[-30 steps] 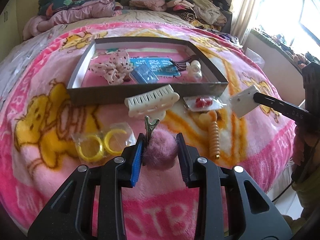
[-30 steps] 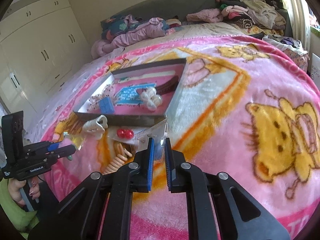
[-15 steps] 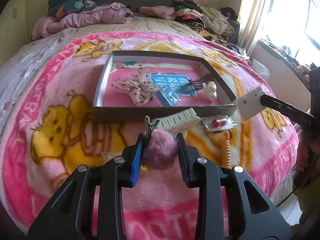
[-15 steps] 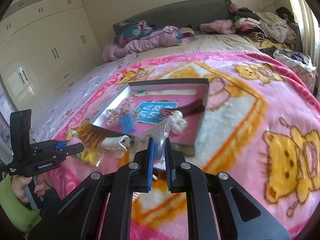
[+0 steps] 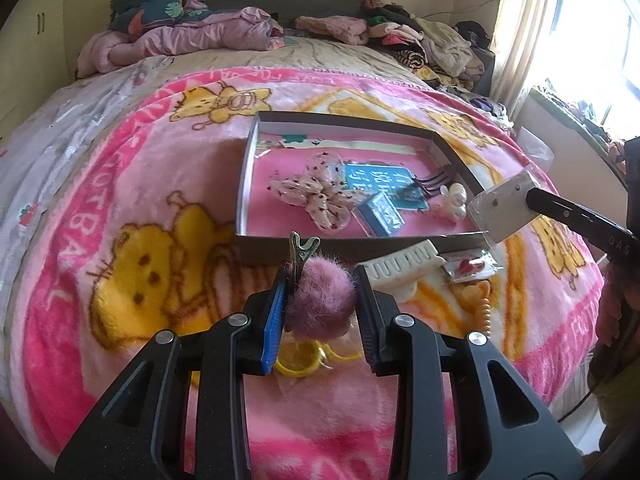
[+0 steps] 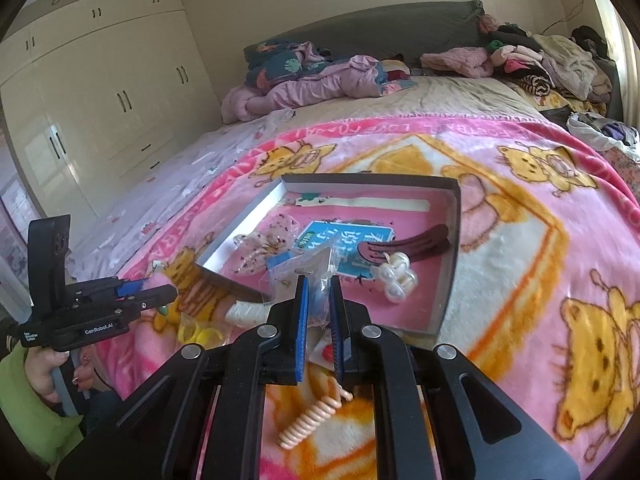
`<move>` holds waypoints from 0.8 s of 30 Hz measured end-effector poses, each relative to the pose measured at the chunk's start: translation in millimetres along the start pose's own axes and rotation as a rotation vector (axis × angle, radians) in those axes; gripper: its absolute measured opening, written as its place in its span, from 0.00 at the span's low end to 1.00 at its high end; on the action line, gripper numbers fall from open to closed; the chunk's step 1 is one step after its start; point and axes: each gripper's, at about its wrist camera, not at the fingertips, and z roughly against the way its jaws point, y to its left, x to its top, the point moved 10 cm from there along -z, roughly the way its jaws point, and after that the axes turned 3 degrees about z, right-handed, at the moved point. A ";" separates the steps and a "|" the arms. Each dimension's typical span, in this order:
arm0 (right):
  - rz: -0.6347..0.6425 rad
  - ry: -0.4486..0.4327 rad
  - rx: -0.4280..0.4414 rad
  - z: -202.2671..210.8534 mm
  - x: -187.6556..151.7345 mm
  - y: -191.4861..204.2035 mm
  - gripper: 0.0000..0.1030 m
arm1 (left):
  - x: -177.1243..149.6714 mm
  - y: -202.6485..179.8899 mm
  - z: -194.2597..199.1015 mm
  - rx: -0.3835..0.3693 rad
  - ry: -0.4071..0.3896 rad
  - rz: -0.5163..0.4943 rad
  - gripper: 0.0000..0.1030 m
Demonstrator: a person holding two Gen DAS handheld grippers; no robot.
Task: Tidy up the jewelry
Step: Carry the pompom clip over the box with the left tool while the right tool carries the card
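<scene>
**Both tongs carry jewelry above the bed, near the tray**

Left wrist view: the left tongs [image 5: 320, 300] point downward over the pink blanket [image 5: 132, 208] and are closed on a pink pom-pom hair clip [image 5: 320, 300], whose metal clip end stands up above the fluffy ball. The clip is in the air, in front of the near wall of the shallow tray [image 5: 256, 252]. In the tray I count one spotted bow [image 5: 316, 192], one blue card [image 5: 380, 180], one small blue box [image 5: 382, 218], one dark comb clip [image 5: 434, 180] and one pearl clip [image 5: 454, 202]. On the blanket lie one white claw clip [image 5: 404, 270], one small bag with red pieces [image 5: 470, 268], one peach spiral tie [image 5: 485, 312] and two yellow rings [image 5: 304, 360]. At the right, the right tongs hold a clear packet [image 5: 504, 208] over the tray's near right corner.

Right wrist view: the right tongs [image 6: 320, 312] are shut on the clear packet [image 6: 308, 268], tilted downward toward the tray [image 6: 454, 240]. At the left, a hand [image 6: 44, 368] with a green sleeve [image 6: 24, 400] grips the handle of the left tongs.
</scene>
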 end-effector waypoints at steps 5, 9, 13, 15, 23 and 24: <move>0.004 -0.006 0.006 -8.2 9.7 3.5 0.10 | 7.9 7.1 -3.8 -0.001 0.002 0.011 0.24; 0.005 -0.001 0.008 -15.4 15.7 3.7 0.10 | 17.5 9.6 -10.8 -0.006 0.002 0.016 0.24; 0.013 -0.005 -0.004 -25.3 24.8 -2.8 0.10 | 26.7 8.7 -20.6 -0.012 0.005 0.012 0.24; 0.010 -0.008 -0.009 -30.6 28.9 -6.9 0.10 | 28.4 8.7 -22.4 -0.012 0.005 0.010 0.24; -0.009 -0.012 -0.026 -49.9 41.6 -22.4 0.10 | 43.2 11.8 -41.3 -0.013 0.019 0.016 0.24; -0.011 -0.014 -0.028 -51.4 43.3 -24.0 0.10 | 45.2 11.5 -42.7 -0.015 0.018 0.015 0.24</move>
